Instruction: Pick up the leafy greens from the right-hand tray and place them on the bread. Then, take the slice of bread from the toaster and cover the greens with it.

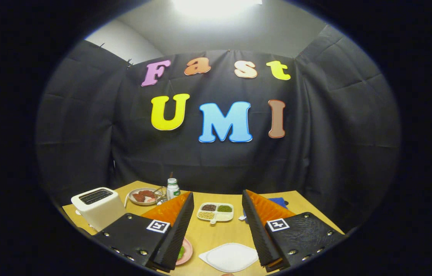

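Our gripper [216,230] hangs above the wooden table [219,234], jaws spread wide and holding nothing. Low centre lies a white square plate [231,257]; lower left, a pink plate [186,251] shows something green, perhaps the greens. The toaster [97,207] stands at left. We cannot see any bread, so the step stays unsettled.

Tool [216,230] fingers spread wide, empty, above table [216,234]; white plate [229,257] between them, toaster [97,207] left
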### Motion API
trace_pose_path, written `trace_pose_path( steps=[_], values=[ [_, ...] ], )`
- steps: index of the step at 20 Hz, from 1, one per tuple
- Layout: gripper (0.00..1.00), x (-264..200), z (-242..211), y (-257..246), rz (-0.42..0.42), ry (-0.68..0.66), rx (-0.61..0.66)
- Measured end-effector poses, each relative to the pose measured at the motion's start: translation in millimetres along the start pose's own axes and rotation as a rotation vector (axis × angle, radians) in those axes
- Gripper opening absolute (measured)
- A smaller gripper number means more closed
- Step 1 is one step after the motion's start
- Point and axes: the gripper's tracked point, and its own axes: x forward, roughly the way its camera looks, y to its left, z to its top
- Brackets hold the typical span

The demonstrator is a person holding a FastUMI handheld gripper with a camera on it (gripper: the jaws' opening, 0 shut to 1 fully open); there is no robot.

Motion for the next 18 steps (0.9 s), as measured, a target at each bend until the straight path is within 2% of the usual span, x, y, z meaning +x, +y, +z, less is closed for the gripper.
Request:
trace_pose_path(
  steps=[7, 11, 13, 18],
  values=[
    [0.77, -32, 9, -137, -0.150, -0.051, -0.092],
    [0.77, -49, 8, -206, -0.204, -0.075, -0.130],
    [0.77, -52, -2, -242, -0.217, -0.075, -0.124],
    [0.77, -38, -52, -319, -0.181, -0.066, -0.080]
  ],
)
